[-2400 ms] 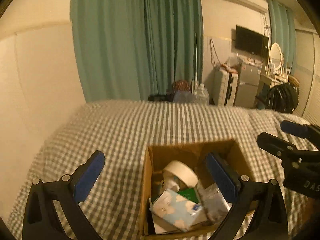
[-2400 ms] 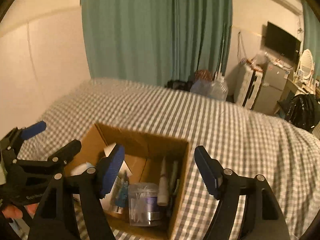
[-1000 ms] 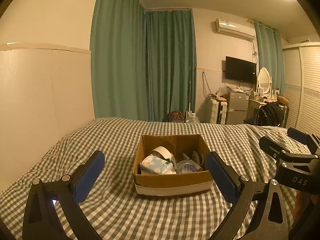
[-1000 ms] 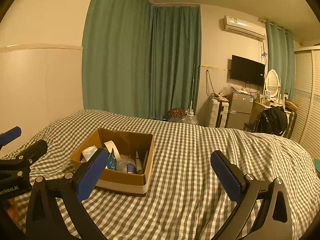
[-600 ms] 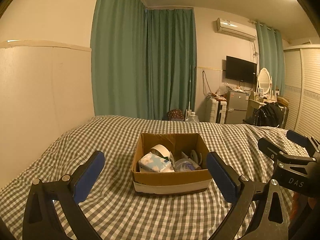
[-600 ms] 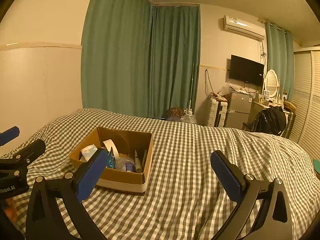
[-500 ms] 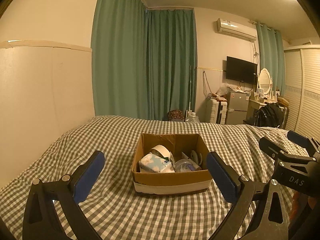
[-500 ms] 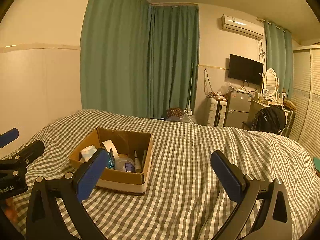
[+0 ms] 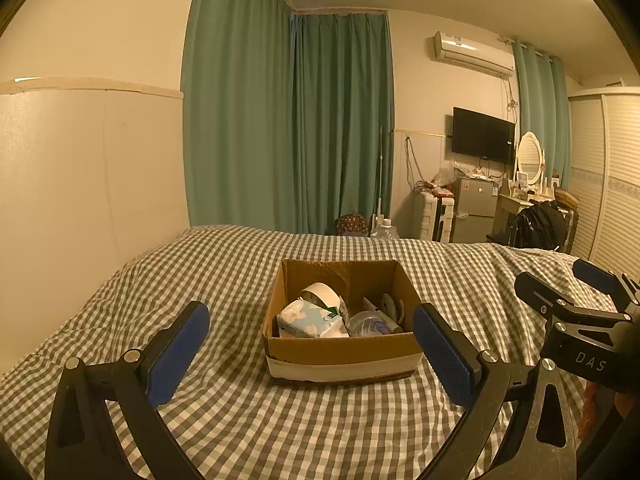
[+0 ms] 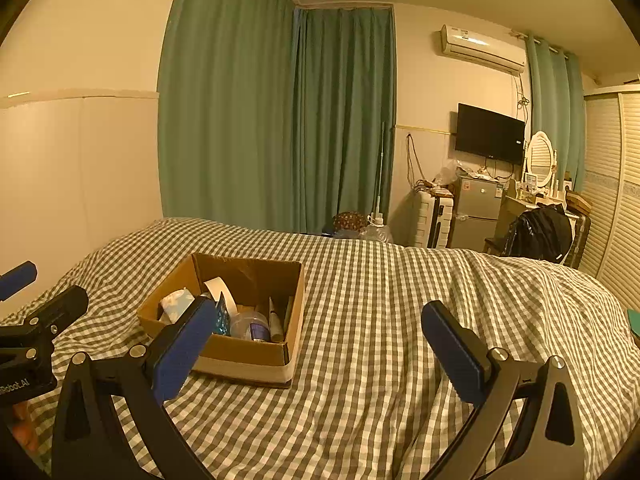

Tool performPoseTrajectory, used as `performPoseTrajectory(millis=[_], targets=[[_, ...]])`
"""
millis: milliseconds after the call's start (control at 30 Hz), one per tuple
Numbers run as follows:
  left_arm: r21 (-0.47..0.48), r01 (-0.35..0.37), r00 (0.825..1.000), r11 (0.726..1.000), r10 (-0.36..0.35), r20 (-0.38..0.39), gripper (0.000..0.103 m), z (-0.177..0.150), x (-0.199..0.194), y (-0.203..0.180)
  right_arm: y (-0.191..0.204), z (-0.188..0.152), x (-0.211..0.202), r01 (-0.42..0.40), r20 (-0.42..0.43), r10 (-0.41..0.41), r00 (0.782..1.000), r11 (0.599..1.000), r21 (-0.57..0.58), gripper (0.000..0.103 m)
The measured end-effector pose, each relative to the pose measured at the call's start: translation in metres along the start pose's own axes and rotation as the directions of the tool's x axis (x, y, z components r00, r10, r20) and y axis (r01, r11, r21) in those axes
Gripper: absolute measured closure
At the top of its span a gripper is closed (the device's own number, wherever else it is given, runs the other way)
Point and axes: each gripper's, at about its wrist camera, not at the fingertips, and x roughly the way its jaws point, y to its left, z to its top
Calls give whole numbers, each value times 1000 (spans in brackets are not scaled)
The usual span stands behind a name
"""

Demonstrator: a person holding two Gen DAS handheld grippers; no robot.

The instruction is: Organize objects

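An open cardboard box (image 9: 340, 354) (image 10: 244, 354) sits on the checked bed cover. Inside lie a tissue pack (image 9: 310, 318), a white tape roll (image 9: 322, 292) (image 10: 218, 286), a clear plastic tub (image 9: 366, 322) (image 10: 252, 326) and some slim tubes (image 10: 276, 320). My left gripper (image 9: 310, 348) is open and empty, held back from the box's near side. My right gripper (image 10: 320, 344) is also open and empty, to the right of the box. Each gripper shows at the edge of the other's view: the right one (image 9: 576, 292) and the left one (image 10: 36, 292).
The green-and-white checked bed (image 10: 400, 300) spreads all around the box. A padded wall (image 9: 80, 200) runs along the left. Green curtains (image 9: 288, 120), a small fridge (image 10: 476, 216), a wall TV (image 10: 490, 134) and a dark bag (image 10: 544, 236) stand beyond the bed's far end.
Both grippers have pulled back and up from right over the box, so the whole box and room now show. In the last half second almost nothing moved.
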Motion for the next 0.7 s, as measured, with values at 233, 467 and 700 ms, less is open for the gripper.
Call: performPoseTrajectory(millis=[233, 467, 700], targets=[[3, -5, 1000, 1000, 5, 6, 0, 0, -2, 0, 1, 0, 1, -1, -2, 1, 1000, 1000, -1, 0], [13, 7, 1000, 1000, -7, -6, 0, 1, -1, 0, 2, 0, 1, 0, -5, 0, 1000, 1000, 1, 0], [7, -12, 1000, 1000, 12, 8, 0, 0, -4, 1, 2, -5, 4, 0, -21, 0, 1000, 1000, -1, 0]])
